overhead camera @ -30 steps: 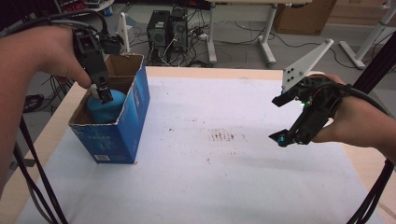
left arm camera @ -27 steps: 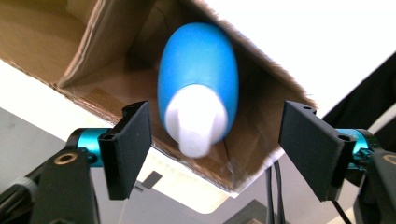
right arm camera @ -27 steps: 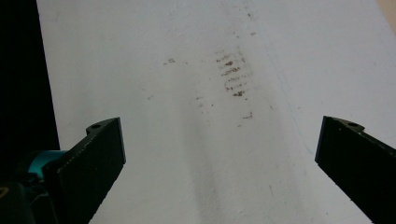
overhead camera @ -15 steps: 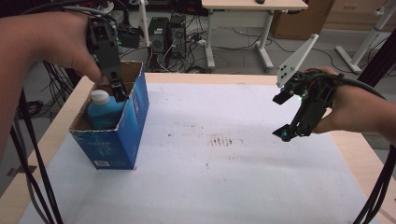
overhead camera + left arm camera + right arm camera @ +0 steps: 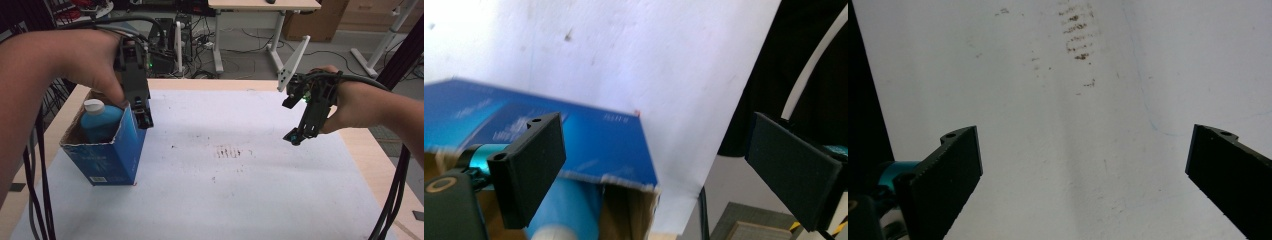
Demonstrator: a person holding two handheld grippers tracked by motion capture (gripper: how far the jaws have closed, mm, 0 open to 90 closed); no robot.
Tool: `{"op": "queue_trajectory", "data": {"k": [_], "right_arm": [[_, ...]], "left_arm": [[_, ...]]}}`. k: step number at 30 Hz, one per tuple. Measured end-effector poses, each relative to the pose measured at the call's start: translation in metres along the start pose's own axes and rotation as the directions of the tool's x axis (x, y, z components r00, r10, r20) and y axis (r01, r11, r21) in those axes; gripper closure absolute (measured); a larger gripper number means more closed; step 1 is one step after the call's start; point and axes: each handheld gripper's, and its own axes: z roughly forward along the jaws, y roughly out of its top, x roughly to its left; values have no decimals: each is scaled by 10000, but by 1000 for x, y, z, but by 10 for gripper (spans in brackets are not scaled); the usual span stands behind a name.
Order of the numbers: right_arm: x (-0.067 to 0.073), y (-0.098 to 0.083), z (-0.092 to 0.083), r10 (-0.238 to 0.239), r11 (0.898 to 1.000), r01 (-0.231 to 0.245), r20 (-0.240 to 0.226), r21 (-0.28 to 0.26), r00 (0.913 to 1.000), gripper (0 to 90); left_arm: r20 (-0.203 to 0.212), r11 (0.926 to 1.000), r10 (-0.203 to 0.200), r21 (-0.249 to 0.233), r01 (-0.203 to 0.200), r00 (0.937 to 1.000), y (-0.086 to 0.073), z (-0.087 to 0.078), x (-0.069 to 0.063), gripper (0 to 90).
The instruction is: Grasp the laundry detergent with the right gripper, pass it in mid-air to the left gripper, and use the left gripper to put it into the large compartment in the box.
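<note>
Your left gripper (image 5: 142, 114) hangs at the right-hand wall of the blue cardboard box (image 5: 112, 155), its black jaws pointing down along that wall's top edge. Its jaws have just been opening, and in the left gripper view (image 5: 654, 170) they stand wide apart with nothing between the pads; past them you look down on the torn rim of the box (image 5: 574, 145) and the white table cover (image 5: 649, 60) beside it. The blue bottle (image 5: 100, 122) with its white cap (image 5: 93, 106) stands upright inside the box, just left of your jaws and free of them. In the left gripper view the bottle (image 5: 569, 210) shows as a blurred blue body low inside the cardboard walls.

Your right gripper (image 5: 295, 136) hovers over the right part of the table, well apart from the box, tilted down and toward the middle. Its jaws are spread wide in the right gripper view (image 5: 1083, 185), with only the bare white cover (image 5: 1073, 150) between them. A patch of brown smudges (image 5: 231, 151) marks the cover between the two grippers, nearer the middle of the table; the same smudges (image 5: 1077, 35) lie ahead of your right jaws.
</note>
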Motion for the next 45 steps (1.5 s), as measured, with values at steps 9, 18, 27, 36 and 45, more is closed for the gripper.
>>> {"op": "queue_trajectory", "data": {"k": [9, 18, 27, 36, 45], "right_arm": [[-9, 3, 15, -47, 9986, 57, -198, 522, 9998, 6], [-16, 2, 25, -30, 9962, 65, -391, 874, 9992, 6], [-21, 4, 32, -70, 9947, 120, -495, 1022, 9987, 6], [-22, 6, 35, -56, 9938, 118, -555, 1107, 9984, 6], [-21, 4, 32, 53, 9933, 9, -537, 1152, 9985, 6]], "left_arm": [[185, 9978, 669, 26, -669, 9976, 22, 20, -9, 74], [217, 9941, 1035, 301, -1041, 9944, 38, 39, -8, 17], [372, 9902, 1365, 234, -1374, 9899, 46, 42, -9, 16], [223, 9889, 1460, 249, -1465, 9890, 44, 40, -9, 17], [177, 9888, 1477, 179, -1480, 9889, 43, 38, -10, 17]]}}
